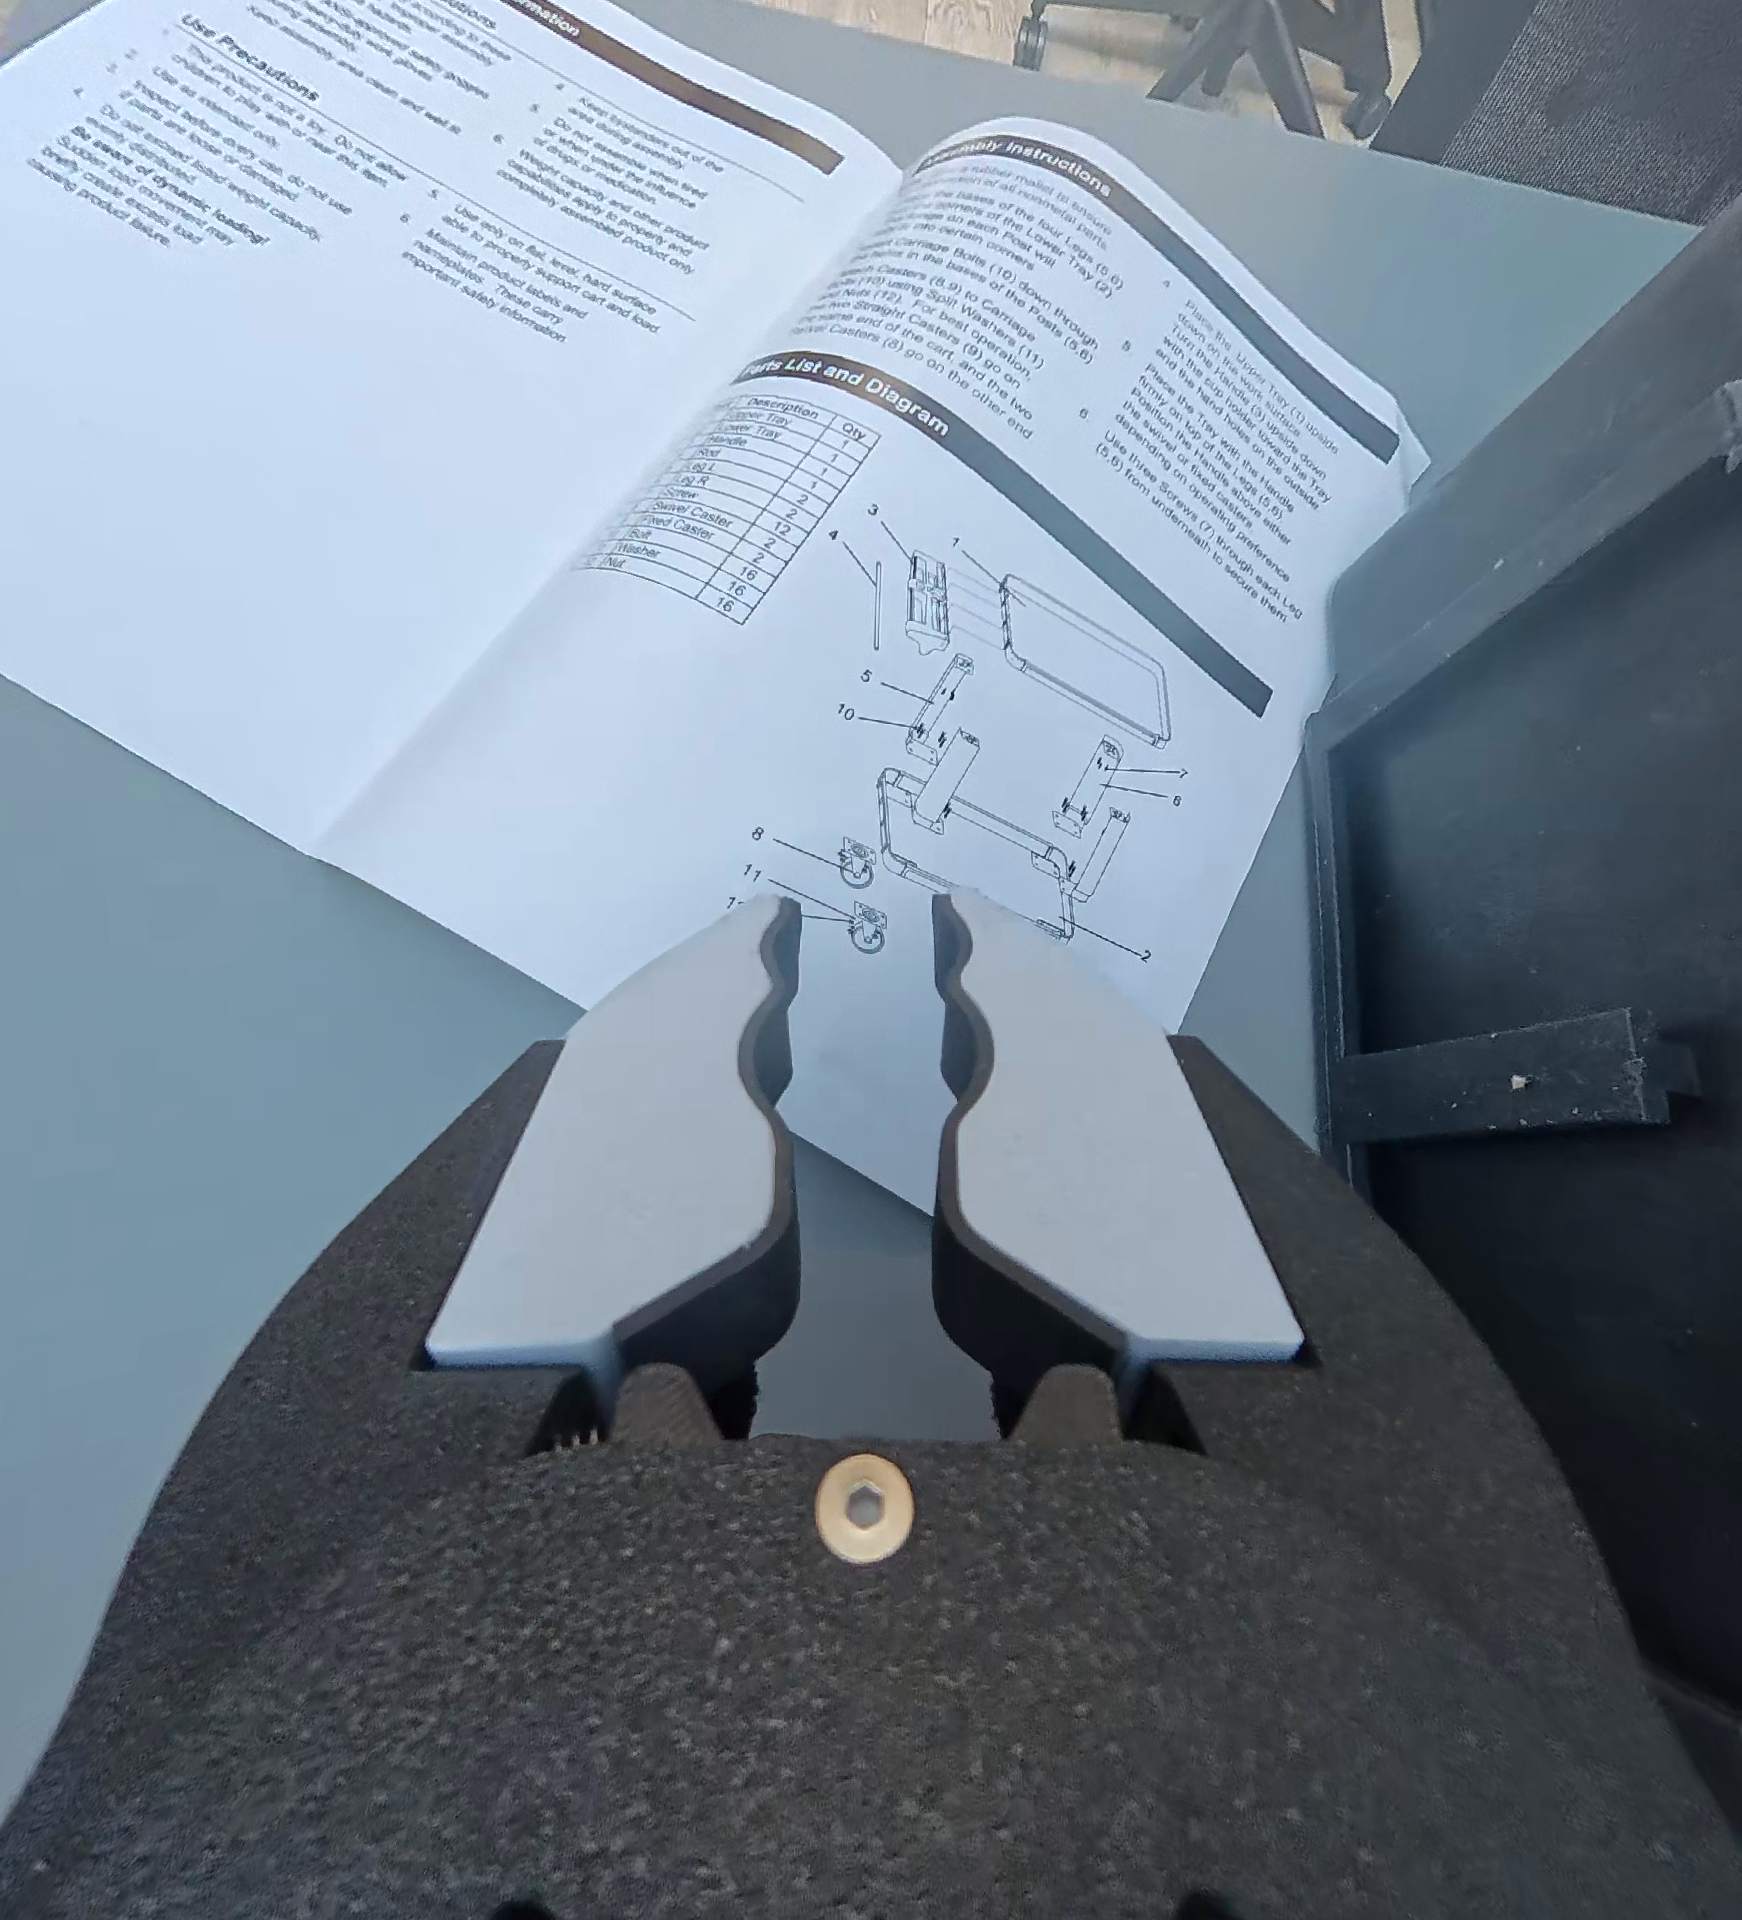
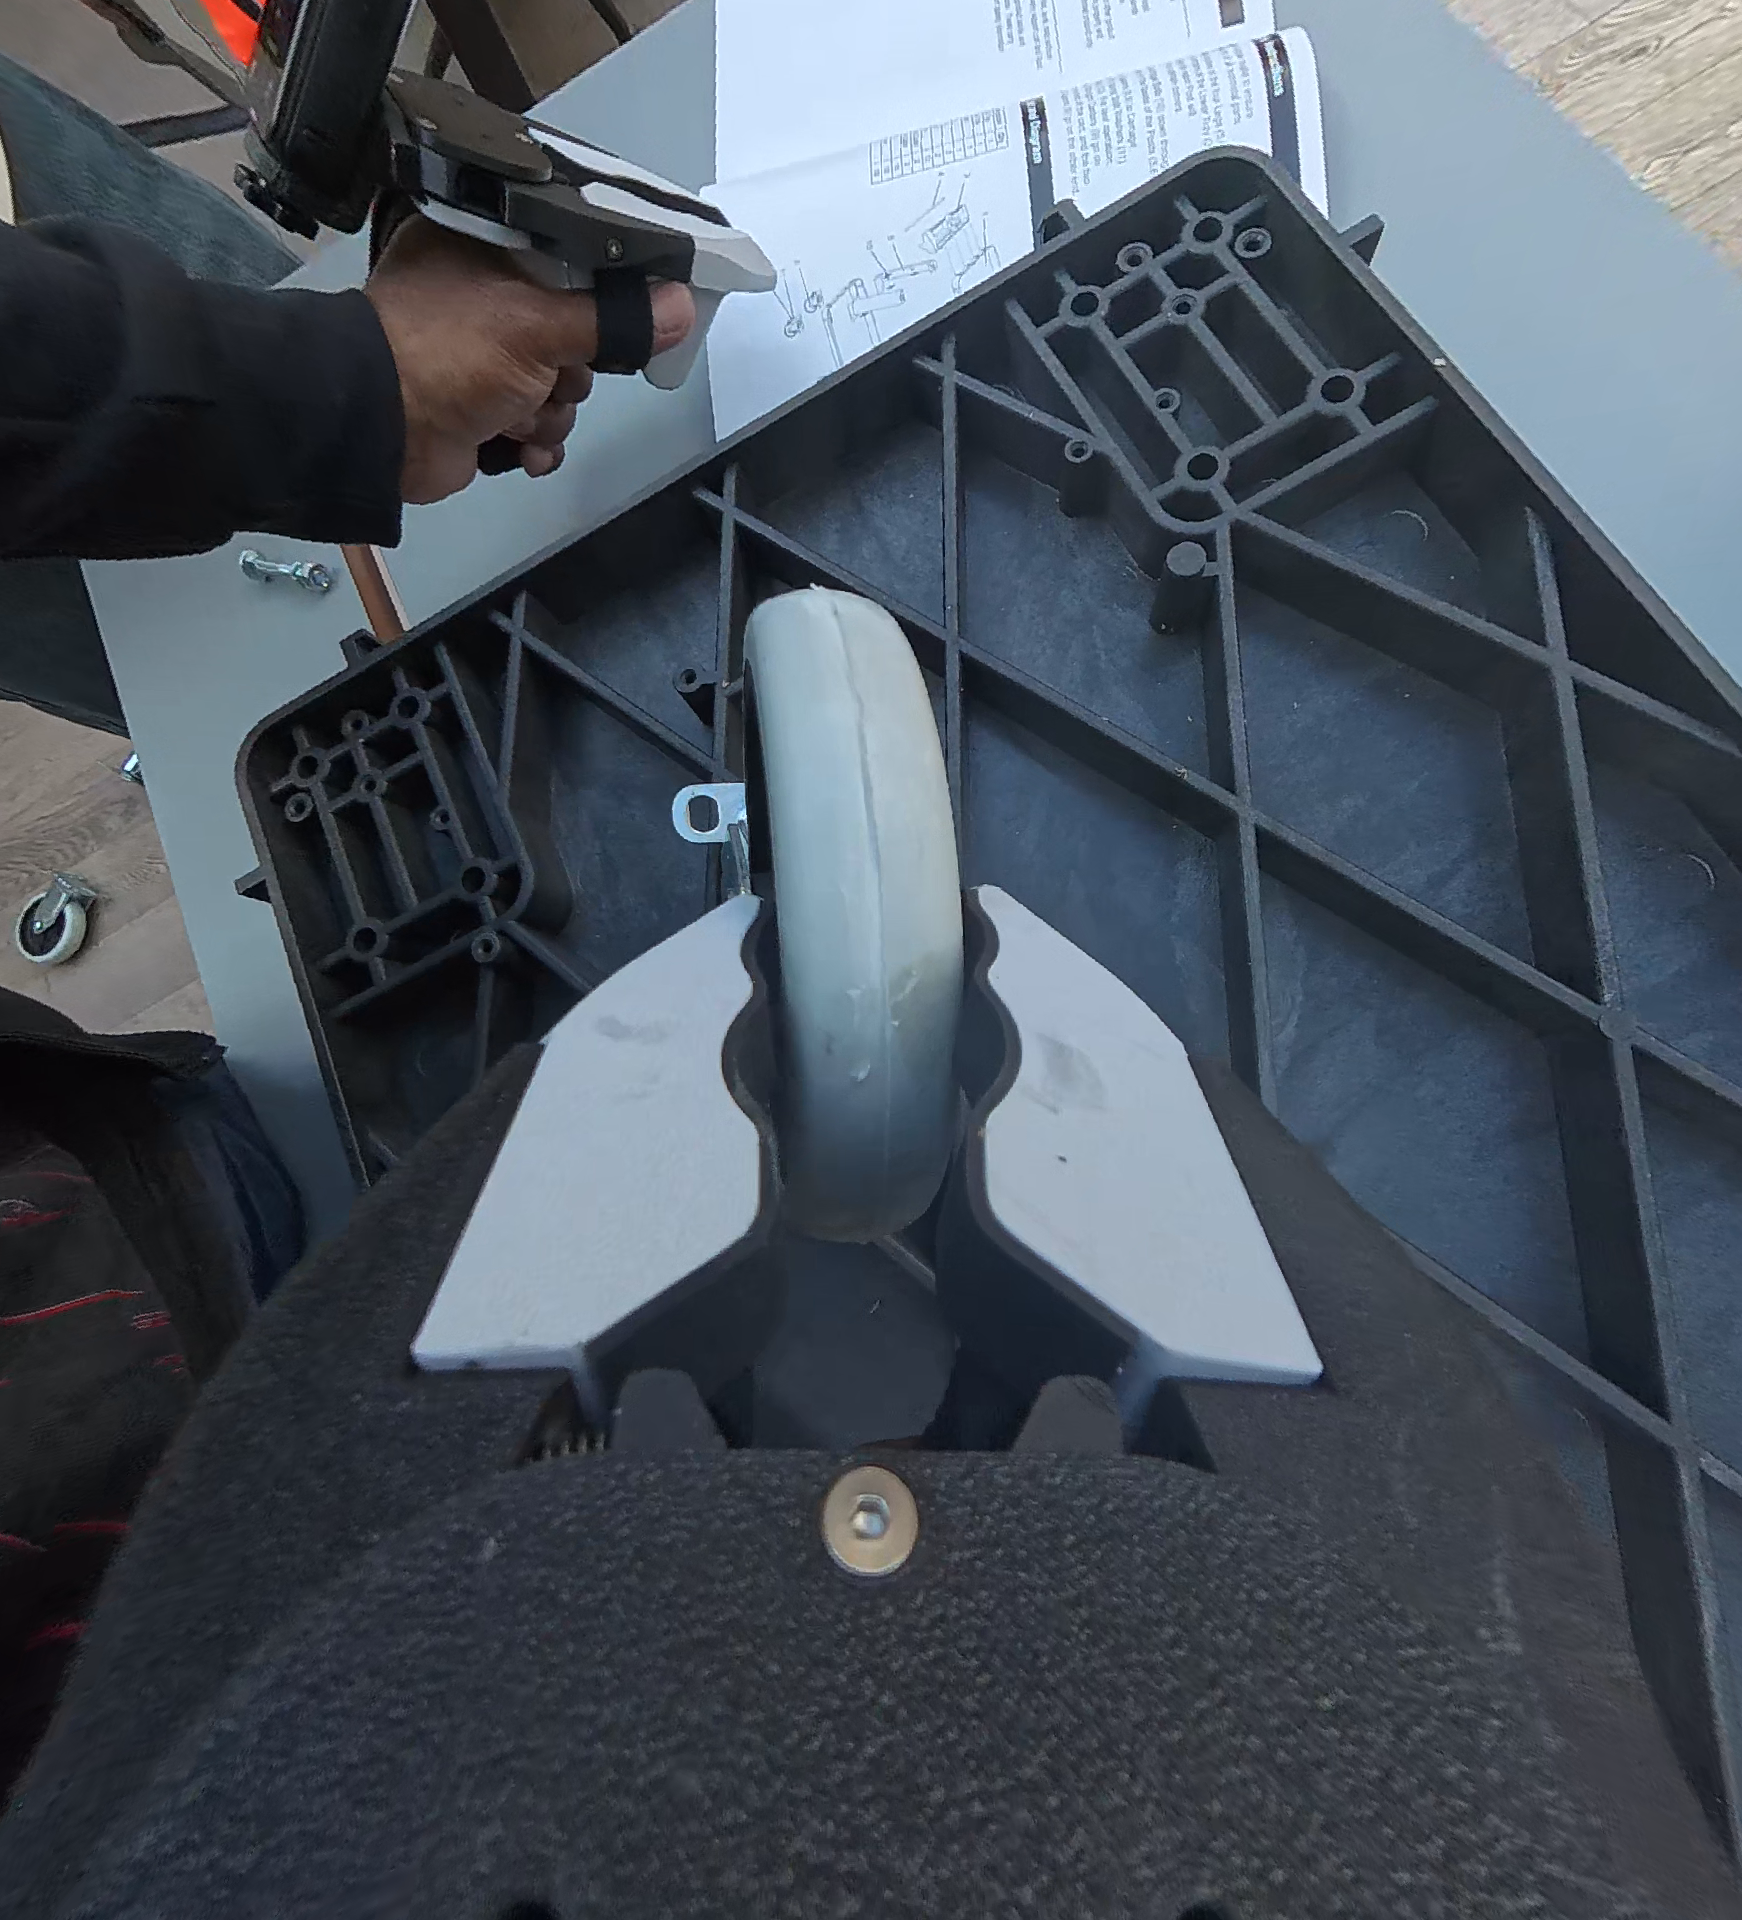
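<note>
Your right gripper [image 2: 867, 914] has its fingers clamped on the grey caster wheel [image 2: 851, 883], held over the ribbed underside of the black tray [image 2: 1366, 831], while your left gripper [image 1: 867, 904], fingers apart and empty, hovers over the open manual [image 1: 534, 468] on the desk [image 1: 119, 935].

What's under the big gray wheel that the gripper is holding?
Under the gray wheel, held by the right gripper, is a black ribbed plastic tray on the gray table. A metal bracket peeks out beside the wheel; the rest is hidden.
</note>
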`<state>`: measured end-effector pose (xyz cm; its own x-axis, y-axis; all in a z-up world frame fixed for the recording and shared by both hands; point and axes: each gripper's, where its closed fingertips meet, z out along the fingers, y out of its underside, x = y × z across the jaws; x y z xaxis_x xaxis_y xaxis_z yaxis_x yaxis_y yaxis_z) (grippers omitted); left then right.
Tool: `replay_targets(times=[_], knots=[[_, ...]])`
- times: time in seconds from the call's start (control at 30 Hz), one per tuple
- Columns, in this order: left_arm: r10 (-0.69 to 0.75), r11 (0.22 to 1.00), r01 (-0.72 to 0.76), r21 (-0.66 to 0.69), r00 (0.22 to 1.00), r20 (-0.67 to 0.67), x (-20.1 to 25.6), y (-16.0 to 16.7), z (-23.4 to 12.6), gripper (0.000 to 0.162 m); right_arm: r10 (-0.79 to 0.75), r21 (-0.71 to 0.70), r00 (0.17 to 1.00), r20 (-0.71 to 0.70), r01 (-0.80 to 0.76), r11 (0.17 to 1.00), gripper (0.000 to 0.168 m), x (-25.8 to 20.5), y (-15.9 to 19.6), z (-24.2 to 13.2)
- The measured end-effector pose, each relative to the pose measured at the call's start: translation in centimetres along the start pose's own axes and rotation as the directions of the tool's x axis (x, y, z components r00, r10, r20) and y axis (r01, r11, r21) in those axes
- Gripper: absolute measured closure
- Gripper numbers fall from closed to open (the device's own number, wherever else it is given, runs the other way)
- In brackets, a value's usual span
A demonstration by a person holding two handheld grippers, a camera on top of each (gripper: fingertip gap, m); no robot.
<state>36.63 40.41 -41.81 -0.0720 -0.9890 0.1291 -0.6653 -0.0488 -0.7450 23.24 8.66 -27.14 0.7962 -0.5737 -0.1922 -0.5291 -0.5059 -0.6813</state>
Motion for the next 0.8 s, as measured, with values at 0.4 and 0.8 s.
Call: replay_targets(times=[0.4, 0.8], knots=[[-0.029, 0.999, 0.029, 0.022, 1.0, 0.004, 0.1, -0.3, -0.8, 0.136, -0.004, 0.017, 1.0, 0.027, 0.003, 1.0, 0.131, -0.5, -0.2, -0.1], [-0.137, 0.99, 0.136, -0.034, 0.99, -0.027, 5.0, 6.4, -7.8, 0.136, -0.008, 0.039, 0.998, 0.059, 0.005, 0.999, 0.119, -0.8, 0.0, -0.4]])
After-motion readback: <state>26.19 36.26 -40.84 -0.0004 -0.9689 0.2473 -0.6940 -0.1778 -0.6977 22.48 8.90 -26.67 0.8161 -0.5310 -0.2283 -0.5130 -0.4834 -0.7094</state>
